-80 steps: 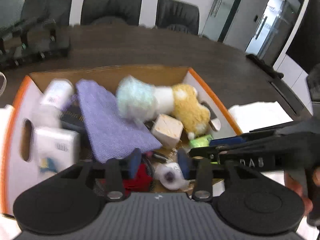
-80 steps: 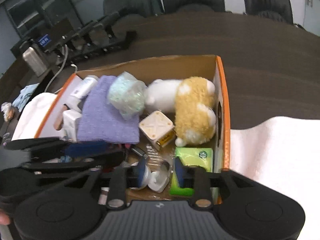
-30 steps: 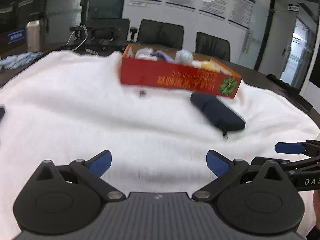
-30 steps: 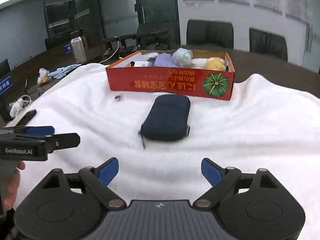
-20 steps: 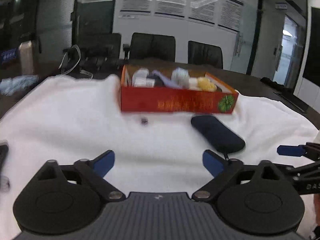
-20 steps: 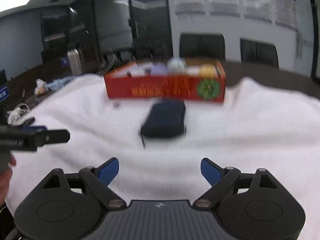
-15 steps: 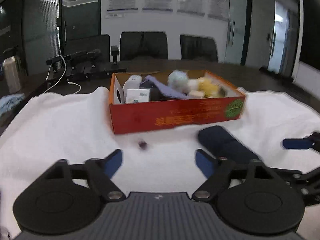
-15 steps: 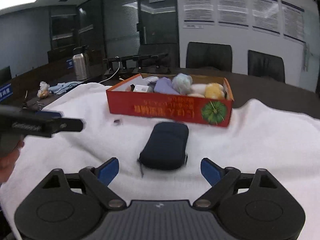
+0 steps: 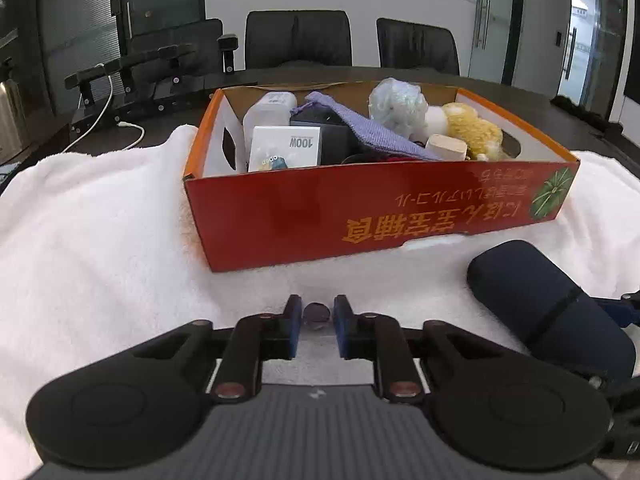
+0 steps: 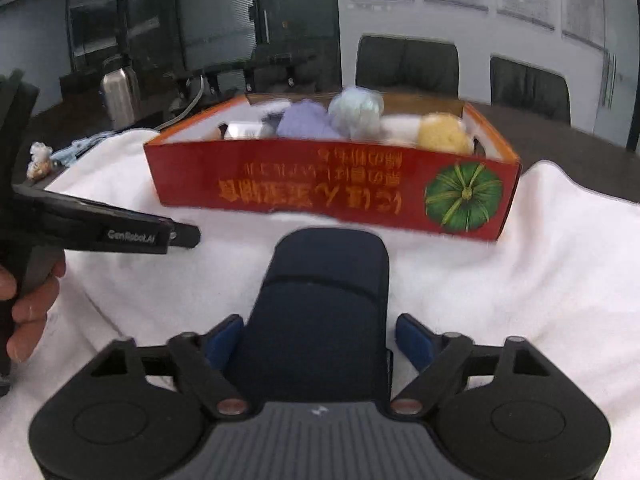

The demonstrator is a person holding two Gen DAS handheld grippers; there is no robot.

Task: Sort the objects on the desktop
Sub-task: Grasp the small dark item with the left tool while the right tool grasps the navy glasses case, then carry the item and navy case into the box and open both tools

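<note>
Two things are seen lying loose on the white towel (image 9: 100,240); the rest is already gathered in the red cardboard box (image 9: 360,216) at the far side of it. The task is judged to be near its end, with only these two pieces left to be put in.

The first is a small dark round object (image 9: 316,314), too small to be identified, lying just near of the box's near-left corner. It is bracketed by the left gripper (image 9: 316,322), whose jaws are drawn in almost to its sides; whether it is actually pinched cannot be told.

The second is a dark blue zip pouch (image 10: 324,300), lying to the right of the small object and just near of the box. The right gripper (image 10: 320,338) is spread wide, a pad on either side of the pouch's near end, not yet closed on it.

Inside the box the following can be counted: one white 100W carton (image 9: 285,148), one white bottle (image 9: 269,114), one purple cloth (image 9: 372,132), one pale blue-green mesh puff (image 9: 396,106), one yellow-and-white plush toy (image 9: 468,130) and one wooden cube (image 9: 446,148). Further dark items beneath them cannot be counted.
</note>
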